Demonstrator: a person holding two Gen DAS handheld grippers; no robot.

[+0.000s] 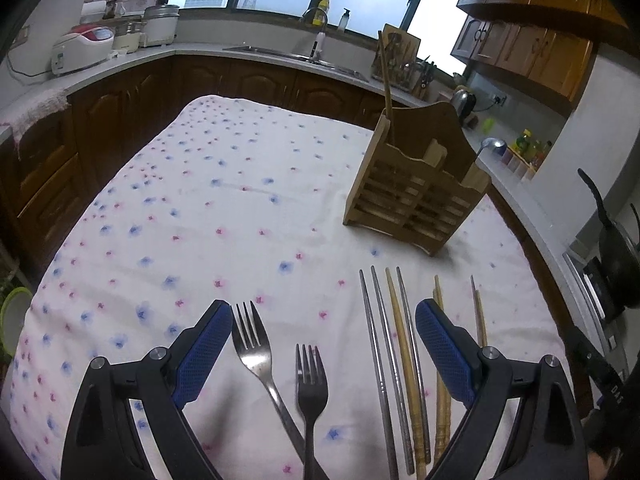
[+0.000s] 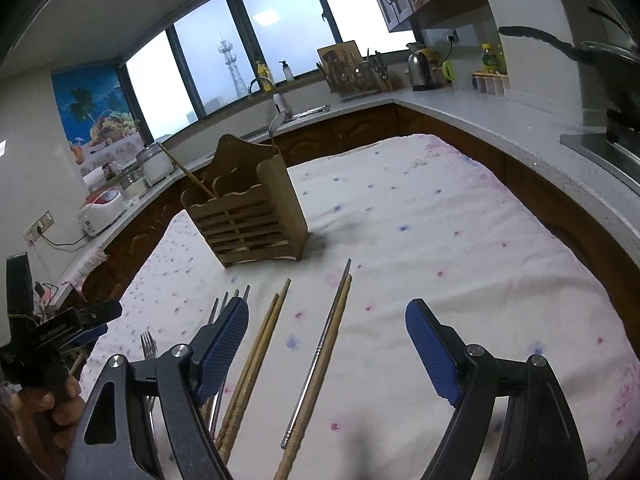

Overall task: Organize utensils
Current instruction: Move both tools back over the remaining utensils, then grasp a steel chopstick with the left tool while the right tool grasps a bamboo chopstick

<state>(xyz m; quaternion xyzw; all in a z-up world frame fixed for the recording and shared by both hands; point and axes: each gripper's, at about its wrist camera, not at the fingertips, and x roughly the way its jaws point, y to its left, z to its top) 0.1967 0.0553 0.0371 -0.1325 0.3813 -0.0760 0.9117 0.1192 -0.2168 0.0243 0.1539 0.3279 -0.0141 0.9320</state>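
A wooden utensil holder (image 1: 416,196) (image 2: 248,216) stands on the flowered tablecloth (image 1: 220,208), with one wooden chopstick (image 1: 387,92) leaning out of its left compartment. Two metal forks (image 1: 256,352) lie side by side near the front edge. To their right lie several metal and wooden chopsticks (image 1: 396,360) (image 2: 256,356), and a further metal and wooden pair (image 2: 324,356) lies apart. My left gripper (image 1: 324,344) hovers open over the forks and the nearest chopsticks. My right gripper (image 2: 328,344) hovers open over the separate pair, holding nothing.
Kitchen counters (image 2: 500,120) wrap around the table, with a sink (image 1: 296,56), rice cookers (image 1: 84,46), a kettle (image 2: 420,66) and a knife rack (image 2: 360,72). A black pan (image 1: 616,248) sits on the stove at the right. A hand (image 2: 44,412) holds the other gripper at lower left.
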